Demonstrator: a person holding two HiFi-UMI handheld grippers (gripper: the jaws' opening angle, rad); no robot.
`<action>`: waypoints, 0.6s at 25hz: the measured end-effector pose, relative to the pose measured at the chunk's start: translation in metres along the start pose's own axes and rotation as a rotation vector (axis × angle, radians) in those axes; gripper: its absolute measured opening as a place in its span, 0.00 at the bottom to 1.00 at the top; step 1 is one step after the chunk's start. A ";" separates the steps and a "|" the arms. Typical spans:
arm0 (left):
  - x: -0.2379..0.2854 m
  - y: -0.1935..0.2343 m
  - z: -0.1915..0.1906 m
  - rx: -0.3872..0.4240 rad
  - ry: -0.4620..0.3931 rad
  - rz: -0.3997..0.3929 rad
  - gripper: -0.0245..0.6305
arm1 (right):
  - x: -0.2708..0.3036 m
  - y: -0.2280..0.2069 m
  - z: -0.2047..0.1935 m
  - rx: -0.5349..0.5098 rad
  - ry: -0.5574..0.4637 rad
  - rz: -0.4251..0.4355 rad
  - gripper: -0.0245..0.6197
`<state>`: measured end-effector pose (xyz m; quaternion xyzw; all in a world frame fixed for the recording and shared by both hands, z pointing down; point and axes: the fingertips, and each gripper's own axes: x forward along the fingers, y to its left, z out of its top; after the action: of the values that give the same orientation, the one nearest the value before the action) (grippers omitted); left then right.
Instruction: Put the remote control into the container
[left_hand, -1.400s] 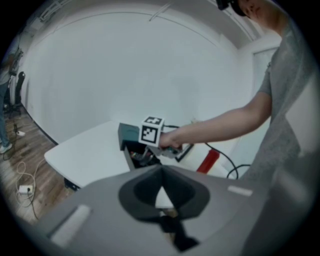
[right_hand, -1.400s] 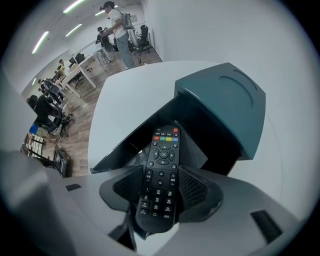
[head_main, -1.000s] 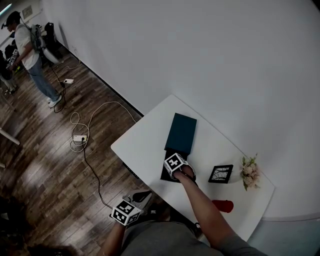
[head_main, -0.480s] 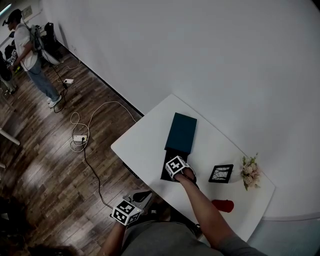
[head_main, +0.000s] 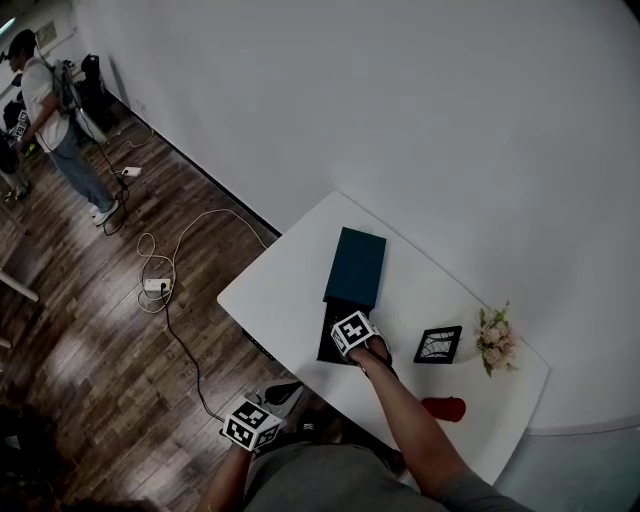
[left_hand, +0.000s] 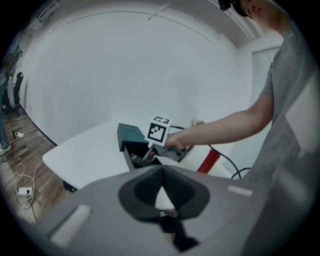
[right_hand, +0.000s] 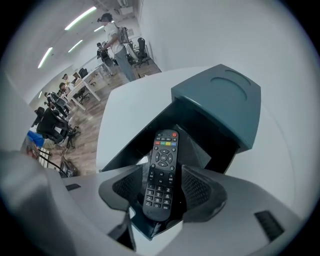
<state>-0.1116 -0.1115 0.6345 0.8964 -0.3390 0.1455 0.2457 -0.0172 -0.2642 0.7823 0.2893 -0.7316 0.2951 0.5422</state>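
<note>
We have the black, many-buttoned plastic remote control (right_hand: 164, 155) pinched by its lower half between the two jaws of the right hand-held gripper (right_hand: 162, 190). It hangs over the mouth of the dark, open rectangular box container (right_hand: 132, 142), button side up and top end pointing at the container's far side, where the teal lid (right_hand: 220, 100) lies thrown back. We cannot tell whether it already touches the container's floor.

The left hand-held gripper (left_hand: 161, 175) is pressed together on nothing. It sits well away from the container, off the near edge of the white worktop (head_main: 290, 280).

We see the main risk at the container's near rim. The remote's lower end seems to sit above that rim, so spreading the jaws here could let it tip out. Letting go too high could make it bounce. A jaw that catches the container's wall could drag the container, since nothing steadies it.
</note>
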 end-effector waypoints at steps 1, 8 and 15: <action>0.001 0.000 0.001 0.001 -0.001 -0.004 0.04 | -0.005 0.000 0.001 0.008 -0.016 0.004 0.40; 0.011 -0.002 0.016 0.038 0.002 -0.033 0.04 | -0.044 -0.006 -0.003 0.055 -0.156 -0.013 0.40; 0.021 -0.008 0.024 0.074 0.010 -0.070 0.04 | -0.103 -0.005 -0.016 0.072 -0.441 -0.028 0.32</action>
<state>-0.0885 -0.1302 0.6205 0.9154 -0.3006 0.1539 0.2191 0.0220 -0.2453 0.6873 0.3762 -0.8172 0.2433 0.3625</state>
